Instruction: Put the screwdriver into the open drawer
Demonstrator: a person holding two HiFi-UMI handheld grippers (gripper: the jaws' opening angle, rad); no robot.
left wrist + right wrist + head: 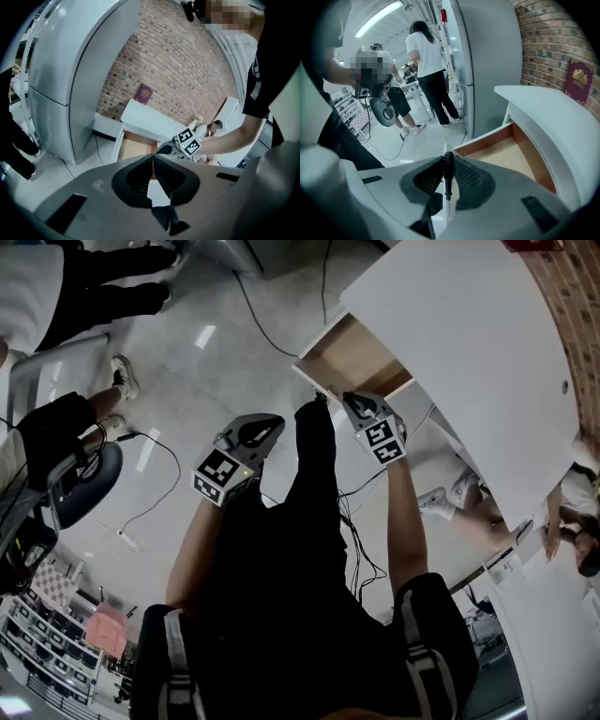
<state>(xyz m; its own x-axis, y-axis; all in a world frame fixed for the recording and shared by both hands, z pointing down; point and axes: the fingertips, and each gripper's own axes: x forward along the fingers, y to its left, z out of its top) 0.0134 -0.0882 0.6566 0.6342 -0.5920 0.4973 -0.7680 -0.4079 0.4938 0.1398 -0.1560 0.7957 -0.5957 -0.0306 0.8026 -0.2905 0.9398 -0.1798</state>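
Observation:
The screwdriver (448, 177) has a black handle and stands upright between the pads of my right gripper (448, 161), which is shut on it. In the head view the right gripper (353, 404) hovers at the near front corner of the open drawer (352, 357), whose bare wooden bottom (506, 154) shows nothing in it. My left gripper (267, 427) hangs lower left of the drawer, over the floor. Its jaws meet at the tips with nothing between them (152, 158). From the left gripper view, the right gripper's marker cube (189, 142) sits beside the drawer (136, 146).
The white desk top (469, 352) spans above the drawer, against a brick wall (178, 61), with a dark red booklet (579, 82) on it. A large grey cabinet (487, 61) stands beside the desk. Cables (159, 493) trail over the floor. People stand around (426, 70).

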